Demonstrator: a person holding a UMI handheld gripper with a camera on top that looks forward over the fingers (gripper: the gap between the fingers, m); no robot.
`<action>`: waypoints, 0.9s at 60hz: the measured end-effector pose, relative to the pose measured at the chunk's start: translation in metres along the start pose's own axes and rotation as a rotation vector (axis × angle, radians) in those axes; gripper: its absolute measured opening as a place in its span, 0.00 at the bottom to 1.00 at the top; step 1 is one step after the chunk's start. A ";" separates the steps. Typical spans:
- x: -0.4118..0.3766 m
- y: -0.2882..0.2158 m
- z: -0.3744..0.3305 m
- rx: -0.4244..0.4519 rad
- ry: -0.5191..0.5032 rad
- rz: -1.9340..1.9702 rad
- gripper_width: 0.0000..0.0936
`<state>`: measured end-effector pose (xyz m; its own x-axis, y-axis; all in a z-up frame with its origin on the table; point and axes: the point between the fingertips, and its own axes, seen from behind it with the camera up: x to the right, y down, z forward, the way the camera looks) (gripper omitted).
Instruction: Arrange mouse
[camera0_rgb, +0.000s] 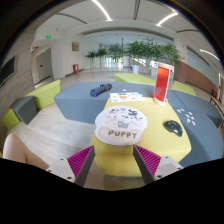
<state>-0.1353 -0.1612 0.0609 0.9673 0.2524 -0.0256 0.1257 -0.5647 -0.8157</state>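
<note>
**A:** So what's the layout here? Going big to small: there's a yellow table (160, 140) under the gripper (114, 157), and on it a round white mat (121, 123) with "PUPPY" printed on it, sitting close to the table's near edge, just ahead of the fingers. Then the mouse (174, 127), small and black, sits off to the right of the mat, nearer the table's right edge and clearly apart from the mat.

**B:** And the jaws?

**A:** Spread wide, nothing between them. Both magenta pads (80, 160) show with a big gap, and the gripper hangs above the table's near edge, not touching anything as far as I can tell.

**B:** So the step is basically going for the mouse?

**A:** That's my read, and my guess is it ends up on the mat. I'd swing right first, line the fingers up along the mouse's long sides, then come down low so the pads catch the flanks, not the curved top. It looks slick and rounded, so a high pinch probably squirts it out. Close gently, lift just clear, don't drag it.
</note>
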 end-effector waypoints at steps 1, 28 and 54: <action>0.003 0.003 -0.001 -0.008 0.004 -0.017 0.89; 0.118 0.021 0.012 -0.002 0.141 0.083 0.89; 0.271 -0.003 0.095 0.038 0.253 0.021 0.88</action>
<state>0.1059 -0.0162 0.0016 0.9945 0.0336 0.0988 0.1014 -0.5370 -0.8375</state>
